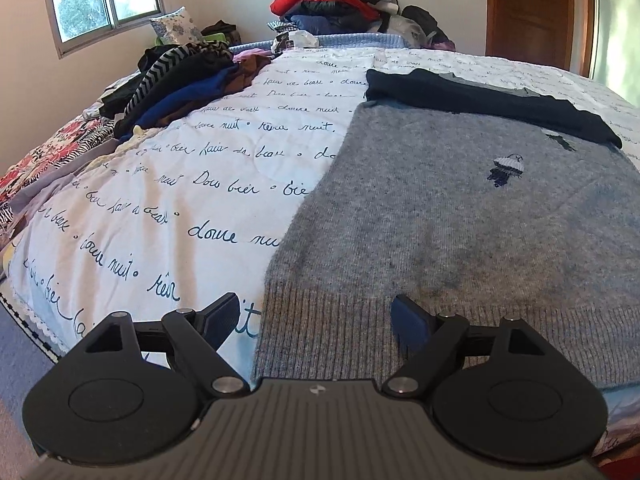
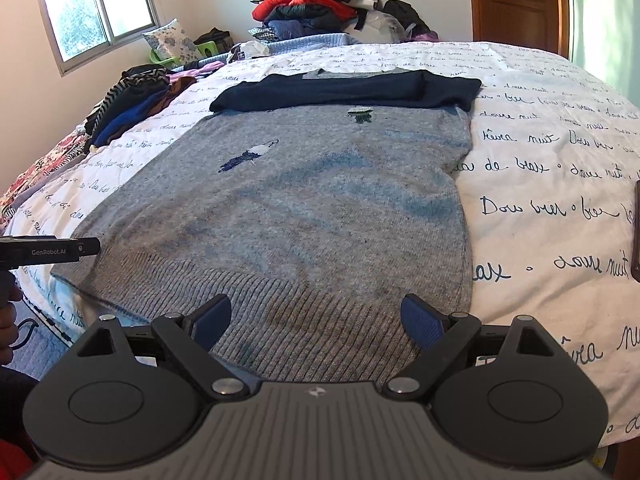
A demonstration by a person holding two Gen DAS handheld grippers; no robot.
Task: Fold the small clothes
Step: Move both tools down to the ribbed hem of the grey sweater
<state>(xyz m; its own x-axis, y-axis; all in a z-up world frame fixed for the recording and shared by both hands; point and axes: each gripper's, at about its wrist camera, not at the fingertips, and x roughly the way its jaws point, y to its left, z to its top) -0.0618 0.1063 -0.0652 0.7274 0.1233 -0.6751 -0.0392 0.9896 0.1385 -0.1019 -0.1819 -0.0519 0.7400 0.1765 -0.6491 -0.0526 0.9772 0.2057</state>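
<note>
Sweater hem [image 2: 304,320] between open jaws

A bed [image 2: 540,152] carries everything, covered by a white quilt [image 1: 200,184] printed with dark cursive French words. A grey knitted sweater [image 2: 304,208] lies flat on the quilt, its ribbed hem at the near edge and its navy sleeves [image 2: 352,92] folded across the upper part. Along the left side of the bed sits a heap of loose clothes [image 1: 176,80], among them a black-and-grey zigzag piece and a royal blue one. A flowered cushion [image 1: 176,26] is at the far left corner. A dark flat object [image 2: 636,232] lies at the right edge, too cropped to identify.
</note>
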